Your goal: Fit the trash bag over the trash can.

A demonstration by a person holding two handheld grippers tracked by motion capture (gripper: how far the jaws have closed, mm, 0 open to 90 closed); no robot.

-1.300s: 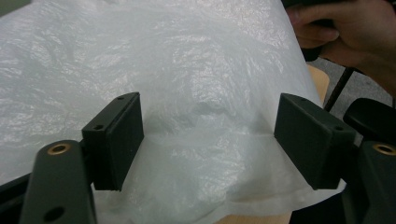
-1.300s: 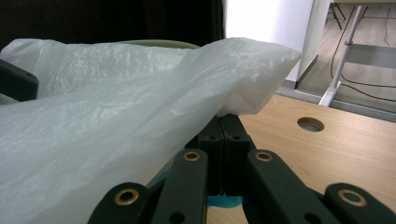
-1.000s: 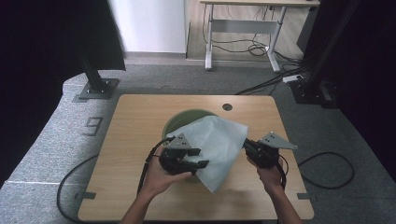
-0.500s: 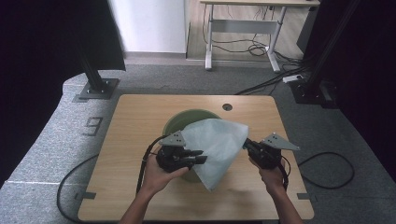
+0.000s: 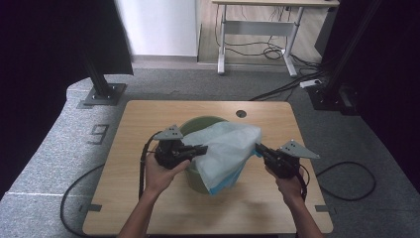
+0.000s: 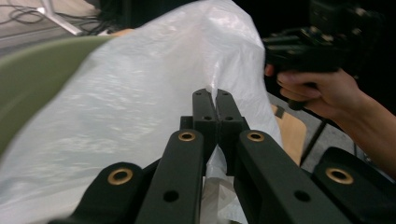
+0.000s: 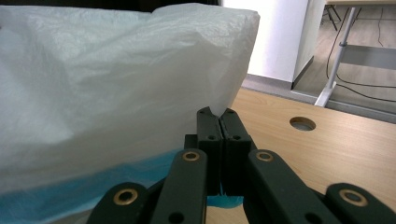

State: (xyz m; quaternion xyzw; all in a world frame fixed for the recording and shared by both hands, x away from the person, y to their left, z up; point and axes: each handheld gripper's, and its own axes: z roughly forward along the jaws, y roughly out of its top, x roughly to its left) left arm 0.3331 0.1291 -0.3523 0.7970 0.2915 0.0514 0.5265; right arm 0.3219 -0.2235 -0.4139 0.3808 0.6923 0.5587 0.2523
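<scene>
Over the bin [image 5: 198, 126], both jaws pinched tight on the plastic bag [image 5: 225, 148]

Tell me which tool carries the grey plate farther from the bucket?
The right tool: its grey plate juts outward, away from the green bucket; the left tool's sits beside the rim.

place: lab | signs: black rig stands [image 5: 101, 82], loose floor cables [image 5: 277, 89], bare desk [image 5: 257, 34]
</scene>
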